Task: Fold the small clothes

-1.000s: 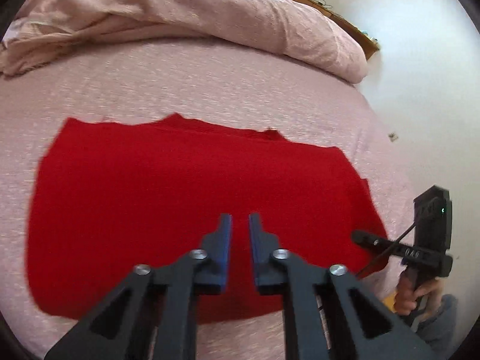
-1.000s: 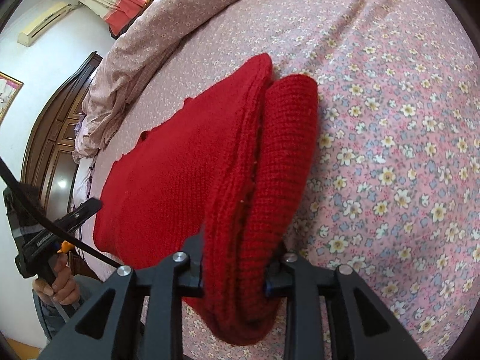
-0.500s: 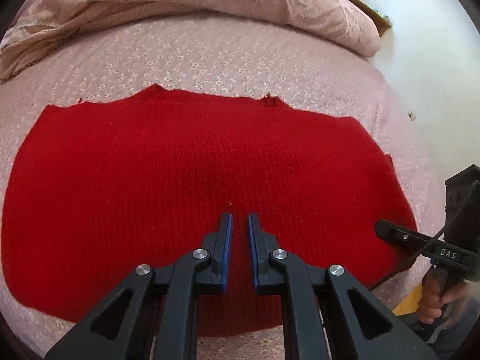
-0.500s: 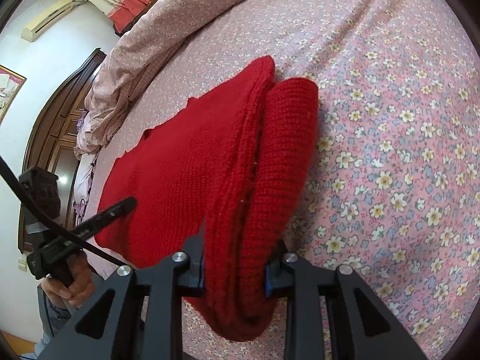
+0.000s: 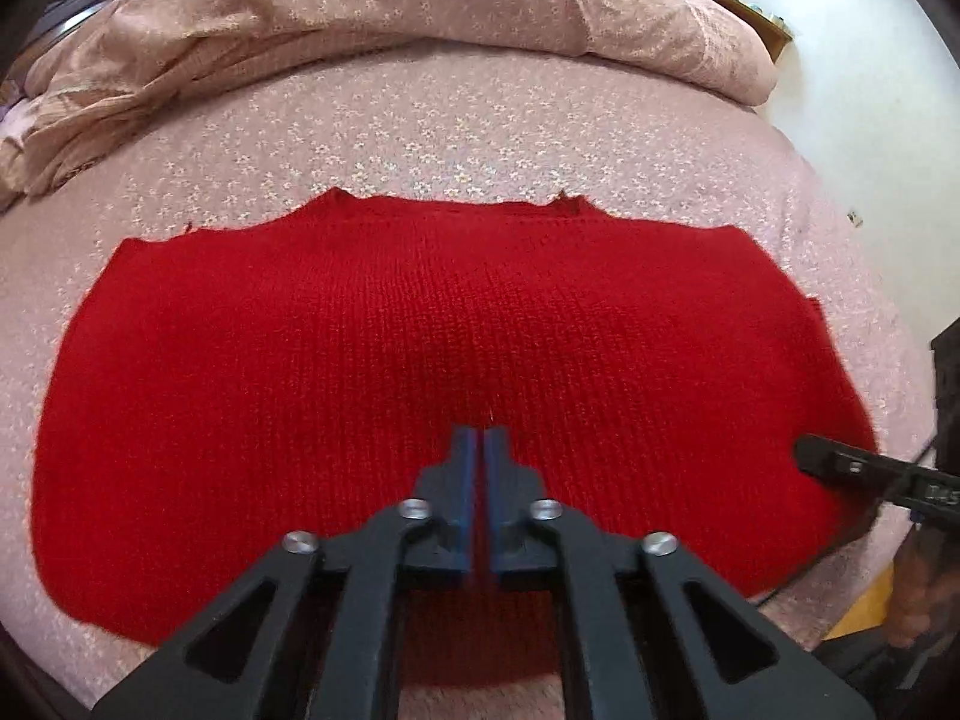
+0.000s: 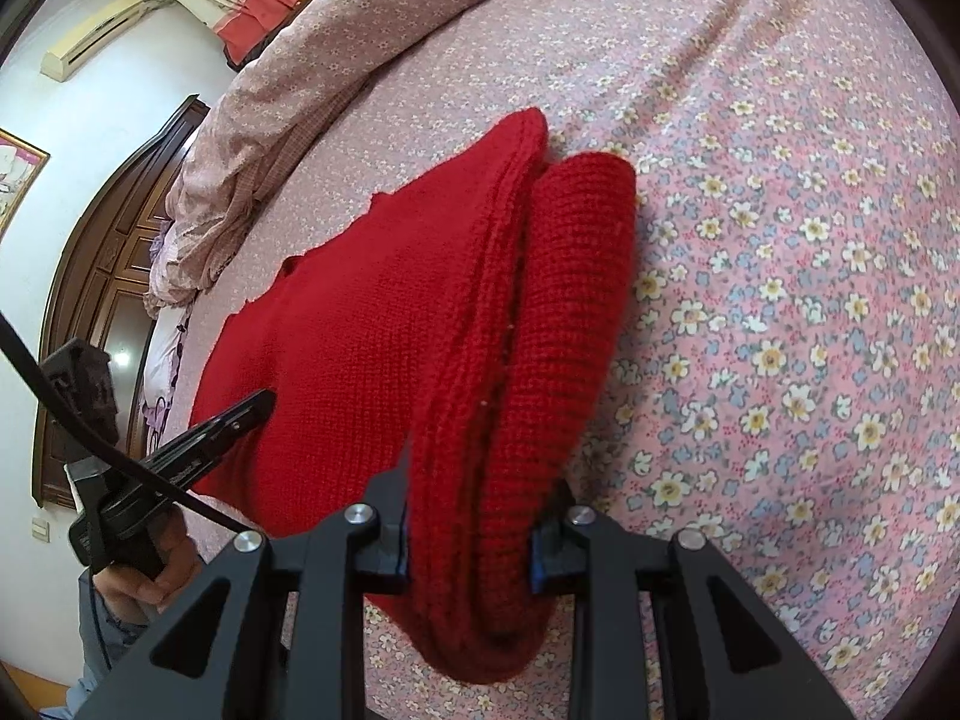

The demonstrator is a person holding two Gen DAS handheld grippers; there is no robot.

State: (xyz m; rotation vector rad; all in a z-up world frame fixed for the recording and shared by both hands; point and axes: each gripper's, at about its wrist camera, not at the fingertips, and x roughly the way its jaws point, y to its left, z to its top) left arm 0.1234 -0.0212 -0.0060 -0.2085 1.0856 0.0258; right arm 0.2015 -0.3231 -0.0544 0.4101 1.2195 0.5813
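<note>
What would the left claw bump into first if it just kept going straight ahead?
Most likely the red sweater: the left gripper, its jaws nearly closed, points across the knit spread over the bed. How near it is remains unclear.

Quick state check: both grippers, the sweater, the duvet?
Left gripper: shut, over the sweater; whether it pinches knit can't be told.
Right gripper: shut on the sweater's bunched side edge.
Sweater: spread flat on the bed, layered at the right gripper's edge.
Duvet: bunched at the far side of the bed.
</note>
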